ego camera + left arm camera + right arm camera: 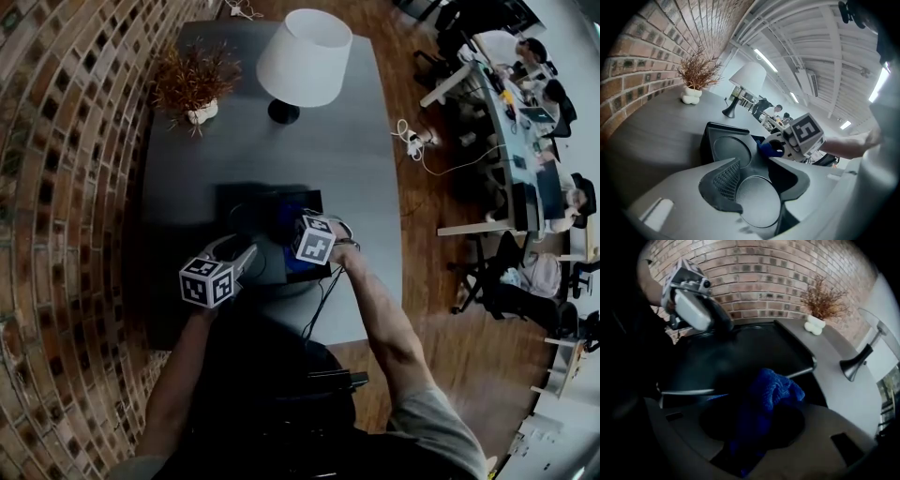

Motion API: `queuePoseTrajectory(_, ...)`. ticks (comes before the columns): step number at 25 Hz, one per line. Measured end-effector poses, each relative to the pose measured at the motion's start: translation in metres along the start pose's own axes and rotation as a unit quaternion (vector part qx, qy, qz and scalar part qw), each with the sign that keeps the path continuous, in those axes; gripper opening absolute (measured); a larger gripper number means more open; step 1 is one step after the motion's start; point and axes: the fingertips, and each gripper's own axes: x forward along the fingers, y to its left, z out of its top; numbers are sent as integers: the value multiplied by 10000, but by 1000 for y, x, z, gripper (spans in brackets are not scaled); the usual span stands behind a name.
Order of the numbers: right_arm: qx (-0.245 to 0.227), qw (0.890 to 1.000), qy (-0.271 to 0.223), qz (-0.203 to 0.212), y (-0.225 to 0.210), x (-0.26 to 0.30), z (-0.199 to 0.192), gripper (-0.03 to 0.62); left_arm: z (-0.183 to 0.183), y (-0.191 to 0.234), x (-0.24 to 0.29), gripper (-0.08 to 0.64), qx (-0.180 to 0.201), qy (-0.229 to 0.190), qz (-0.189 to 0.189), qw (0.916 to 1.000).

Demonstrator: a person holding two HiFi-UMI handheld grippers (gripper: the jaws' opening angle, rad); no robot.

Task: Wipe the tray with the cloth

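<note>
Tray (246, 208): black, on grey table (361, 159), at edge nearest person. Left gripper (754, 174) clamped on tray's near rim. Right gripper (761, 423) points steeply down over tray, clenched on bunched blue cloth (772, 389); cloth hangs over tray's inside. White lamp (302, 61) and dried plant (192, 84) at table's far end.

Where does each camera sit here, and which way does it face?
Head view: person's head, steeply down onto black moulded tray, left gripper, right gripper, forearms.
Left gripper view: on left gripper, across tray toward white-shaded lamp; right gripper shows.
Right gripper view: on right gripper, down onto bunched blue cloth; left gripper shows.
All share the tray.
</note>
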Motion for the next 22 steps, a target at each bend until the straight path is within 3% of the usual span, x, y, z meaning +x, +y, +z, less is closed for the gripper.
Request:
queuePoseTrajectory(5, -1005, 9893, 286, 1019, 77, -11, -16, 147, -1, 1, -1, 192, 56, 10, 57, 10000)
queuePoseTrajectory(8, -2030, 9635, 844, 1525, 107, -20, -37, 144, -1, 0, 0, 189, 41, 12, 30, 10000)
queuePoseTrajectory(10, -2379, 9531, 1133, 1491, 104, -22, -41, 144, -1, 1, 0, 189, 47, 19, 35, 10000)
queuePoseTrajectory(14, -1985, 9672, 941, 1276, 102, -16, -36, 144, -2, 1, 0, 187, 91, 57, 87, 9999)
queuePoseTrajectory(17, -1616, 9627, 1699, 1351, 103, -24, -64, 143, -3, 1, 1, 187, 150, 81, 134, 9998)
queuePoseTrajectory(19, -1245, 9722, 1817, 795, 74, -28, -63, 143, -3, 2, 1, 186, 171, 85, 164, 9997)
queuePoseTrajectory(21, -769, 9861, 1433, -330, 22, -31, -43, 143, -3, 2, 1, 184, 192, 89, 177, 9996)
queuePoseTrajectory(22, -545, 9867, 1241, -898, -6, -32, -33, 143, -3, 2, 2, 184, 202, 92, 180, 9996)
